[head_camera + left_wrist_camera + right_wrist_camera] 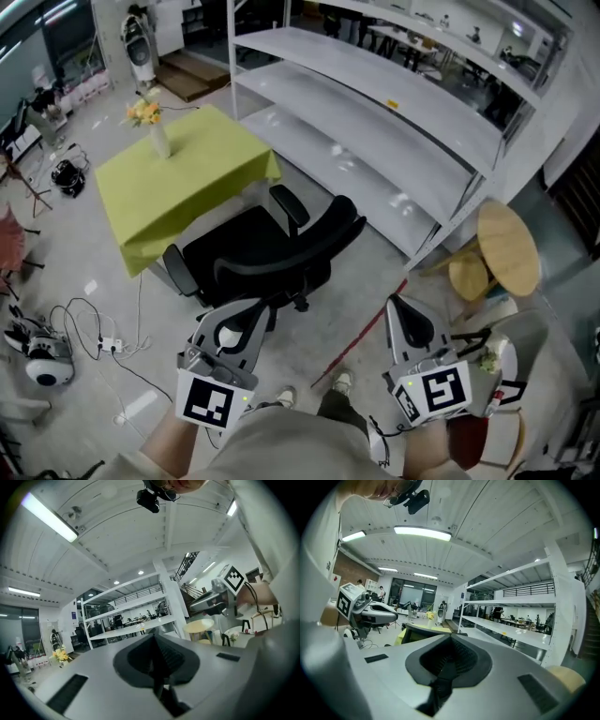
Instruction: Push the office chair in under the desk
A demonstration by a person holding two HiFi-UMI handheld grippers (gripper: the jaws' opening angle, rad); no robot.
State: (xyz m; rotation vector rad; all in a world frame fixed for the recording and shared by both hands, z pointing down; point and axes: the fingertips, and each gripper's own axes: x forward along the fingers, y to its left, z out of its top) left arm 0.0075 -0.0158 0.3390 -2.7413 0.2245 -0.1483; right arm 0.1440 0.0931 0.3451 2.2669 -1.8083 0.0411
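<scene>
The left claw (251, 311), jaws pressed together on nothing, has the office chair (281, 246) just ahead of its tip. I cannot tell whether it touches the backrest. Beyond the chair, farther ahead and leftward, stands the desk (178, 178), draped in green cloth. The right claw (405, 307), also closed and empty, has the chair ahead to its left, apart.

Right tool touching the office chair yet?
Apart. The head view shows bare floor between the right tool and the office chair; the tool's jaws are shut, empty.
</scene>
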